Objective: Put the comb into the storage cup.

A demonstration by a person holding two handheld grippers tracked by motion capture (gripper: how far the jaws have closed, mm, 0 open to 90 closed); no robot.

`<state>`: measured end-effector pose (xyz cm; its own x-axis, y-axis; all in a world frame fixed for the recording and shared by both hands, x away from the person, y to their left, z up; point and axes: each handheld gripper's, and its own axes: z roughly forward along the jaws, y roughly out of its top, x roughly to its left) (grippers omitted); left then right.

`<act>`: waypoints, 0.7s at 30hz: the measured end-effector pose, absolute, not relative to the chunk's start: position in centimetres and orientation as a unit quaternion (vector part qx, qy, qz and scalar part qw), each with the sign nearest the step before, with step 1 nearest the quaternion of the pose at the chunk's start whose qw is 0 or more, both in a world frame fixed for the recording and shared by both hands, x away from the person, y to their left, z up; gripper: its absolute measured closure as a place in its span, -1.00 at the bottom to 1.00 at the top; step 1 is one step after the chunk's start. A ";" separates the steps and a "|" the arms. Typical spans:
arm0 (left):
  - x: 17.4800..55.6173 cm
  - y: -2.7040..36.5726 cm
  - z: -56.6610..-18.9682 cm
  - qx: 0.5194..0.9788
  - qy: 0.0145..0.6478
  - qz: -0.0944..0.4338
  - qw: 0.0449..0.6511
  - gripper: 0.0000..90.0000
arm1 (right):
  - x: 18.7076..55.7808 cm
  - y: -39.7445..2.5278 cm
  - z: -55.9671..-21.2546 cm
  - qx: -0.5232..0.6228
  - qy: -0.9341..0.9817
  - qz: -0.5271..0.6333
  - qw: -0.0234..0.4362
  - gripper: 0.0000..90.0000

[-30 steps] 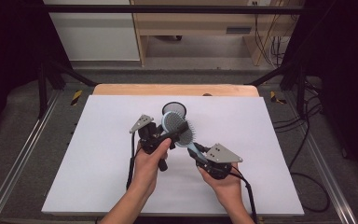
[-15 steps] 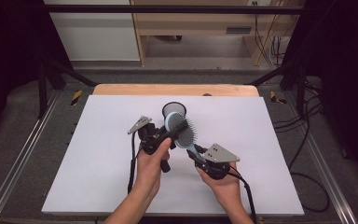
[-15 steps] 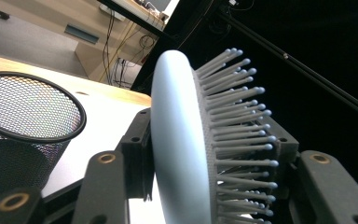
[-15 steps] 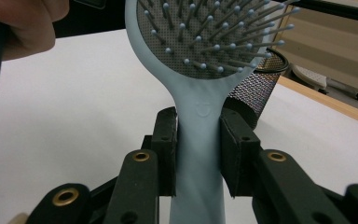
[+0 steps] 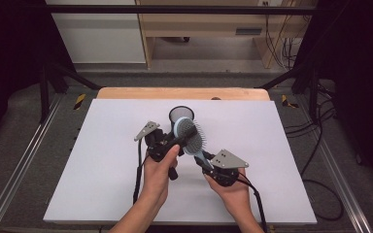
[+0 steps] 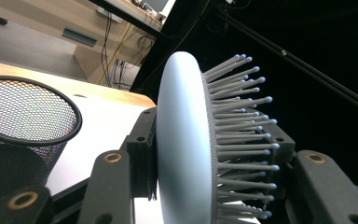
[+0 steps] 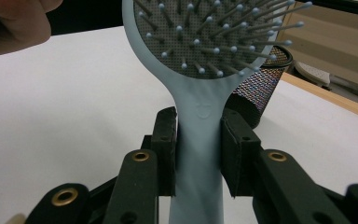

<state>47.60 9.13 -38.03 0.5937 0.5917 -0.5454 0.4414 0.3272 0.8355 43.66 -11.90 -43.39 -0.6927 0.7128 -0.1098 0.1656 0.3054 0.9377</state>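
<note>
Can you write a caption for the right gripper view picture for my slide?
Right tongs pinch a blue hairbrush by its handle, with a mesh cup behind.

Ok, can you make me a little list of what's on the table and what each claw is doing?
brush: light blue hairbrush, lifted above the table, bristles facing right
left claw: shut on the brush's head, one pad on its back, one against the bristles
right claw: shut on the brush's handle
cup: black mesh cup, upright, just behind the brush
table: white tabletop
</note>
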 end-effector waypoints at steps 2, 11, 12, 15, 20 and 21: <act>47.6 9.1 -38.0 0.576 0.446 0.055 0.682 0.13 | 43.7 -11.9 -43.4 0.287 0.763 0.514 0.268 0.52; 47.8 9.7 -37.2 0.578 0.438 0.084 0.683 0.13 | 44.1 -11.9 -43.7 0.298 0.765 0.514 0.250 -0.28; 47.8 9.8 -37.0 0.579 0.437 0.087 0.683 0.13 | 44.1 -11.9 -43.7 0.299 0.763 0.516 0.249 -0.34; 47.9 10.1 -36.7 0.582 0.433 0.098 0.681 0.13 | 44.0 -12.0 -43.6 0.300 0.763 0.519 0.242 -0.43; 47.7 10.5 -35.8 0.587 0.418 0.119 0.683 0.12 | 44.3 -12.2 -43.6 0.314 0.762 0.517 0.232 -0.67; 47.7 10.6 -35.6 0.587 0.418 0.121 0.683 0.12 | 44.3 -12.3 -43.6 0.318 0.761 0.517 0.230 -0.71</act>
<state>47.71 10.60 -35.63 0.6220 0.6552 -0.4287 0.3256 0.2814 0.9026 44.33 -12.32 -43.59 -0.6922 0.7214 -0.0208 0.2464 0.2633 0.9327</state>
